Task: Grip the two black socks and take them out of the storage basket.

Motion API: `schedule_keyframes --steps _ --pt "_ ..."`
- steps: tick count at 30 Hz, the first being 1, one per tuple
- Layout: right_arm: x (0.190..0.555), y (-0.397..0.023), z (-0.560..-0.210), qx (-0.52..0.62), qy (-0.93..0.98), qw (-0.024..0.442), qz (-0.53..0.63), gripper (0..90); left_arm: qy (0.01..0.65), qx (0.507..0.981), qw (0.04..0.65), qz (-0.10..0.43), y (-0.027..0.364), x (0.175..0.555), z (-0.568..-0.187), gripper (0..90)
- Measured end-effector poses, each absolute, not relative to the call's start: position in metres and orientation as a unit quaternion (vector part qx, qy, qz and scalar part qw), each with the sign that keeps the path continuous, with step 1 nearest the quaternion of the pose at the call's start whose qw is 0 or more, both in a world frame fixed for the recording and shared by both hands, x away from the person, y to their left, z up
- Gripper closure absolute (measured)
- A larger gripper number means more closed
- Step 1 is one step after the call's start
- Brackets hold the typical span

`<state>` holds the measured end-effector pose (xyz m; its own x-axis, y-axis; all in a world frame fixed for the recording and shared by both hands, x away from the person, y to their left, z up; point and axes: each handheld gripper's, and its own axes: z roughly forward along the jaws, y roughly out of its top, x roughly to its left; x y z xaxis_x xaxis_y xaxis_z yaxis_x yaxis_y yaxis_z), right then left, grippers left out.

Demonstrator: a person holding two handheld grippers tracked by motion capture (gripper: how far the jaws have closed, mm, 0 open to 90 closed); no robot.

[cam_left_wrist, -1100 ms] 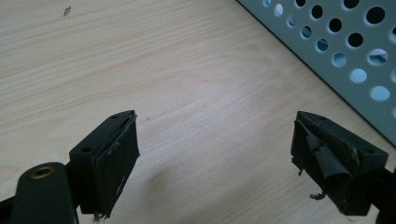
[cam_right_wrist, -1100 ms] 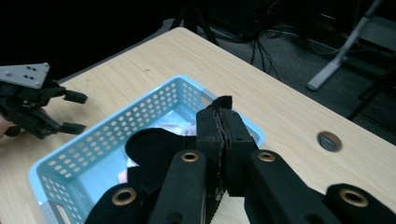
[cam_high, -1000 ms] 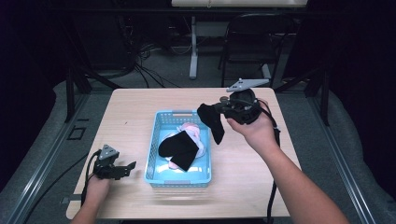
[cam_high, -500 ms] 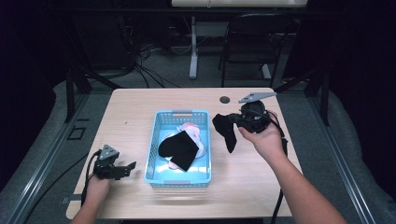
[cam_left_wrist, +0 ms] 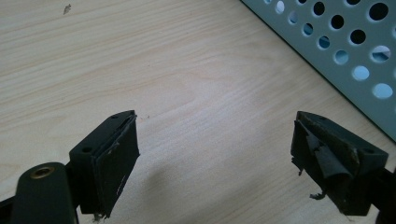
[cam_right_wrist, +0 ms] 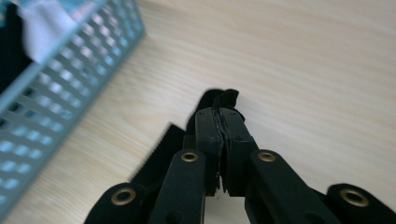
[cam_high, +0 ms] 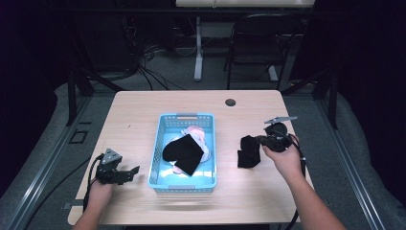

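A black sock [cam_high: 248, 151] hangs down to the table right of the blue basket [cam_high: 158, 149], with my right gripper [cam_high: 260, 141] shut on its top edge. In the right gripper view the jaws pinch the black sock [cam_right_wrist: 223, 99] and its ribbed cuff trails off below left. Inside the basket lie another black sock [cam_high: 183, 153] and pink and white socks [cam_high: 198, 135]. My left gripper [cam_high: 131, 172] rests open near the table's front left, beside the basket. In the left gripper view its pads [cam_left_wrist: 116, 169] stand wide apart over bare wood, next to the basket wall [cam_left_wrist: 345, 51].
A round cable hole [cam_high: 230, 102] sits near the table's far edge. A chair [cam_high: 253, 43] and cables stand on the floor behind the table. Bare wood lies around the basket on all sides.
My right gripper has carried the black sock from above the basket's far right corner, to the right and down, so the sock now reaches the table. The left gripper has stayed put.
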<state>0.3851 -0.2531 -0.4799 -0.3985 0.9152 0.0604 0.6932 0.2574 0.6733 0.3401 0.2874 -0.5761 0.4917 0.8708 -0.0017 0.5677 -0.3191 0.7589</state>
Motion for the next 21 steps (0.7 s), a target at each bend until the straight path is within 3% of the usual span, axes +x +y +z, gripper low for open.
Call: schedule_keyframes --steps 7,14,21 --pt "0.381 -0.282 -0.504 0.557 0.757 0.165 0.3 84.9 0.461 0.784 0.359 0.209 0.287 0.34 -0.577 15.1" --pt "0.376 -0.298 -0.517 0.575 0.739 0.158 0.313 66.0 0.462 0.786 0.355 0.208 0.286 0.341 -0.579 15.1" --pt "0.376 -0.296 -0.517 0.574 0.741 0.16 0.31 55.7 0.462 0.785 0.355 0.208 0.286 0.34 -0.579 15.1"
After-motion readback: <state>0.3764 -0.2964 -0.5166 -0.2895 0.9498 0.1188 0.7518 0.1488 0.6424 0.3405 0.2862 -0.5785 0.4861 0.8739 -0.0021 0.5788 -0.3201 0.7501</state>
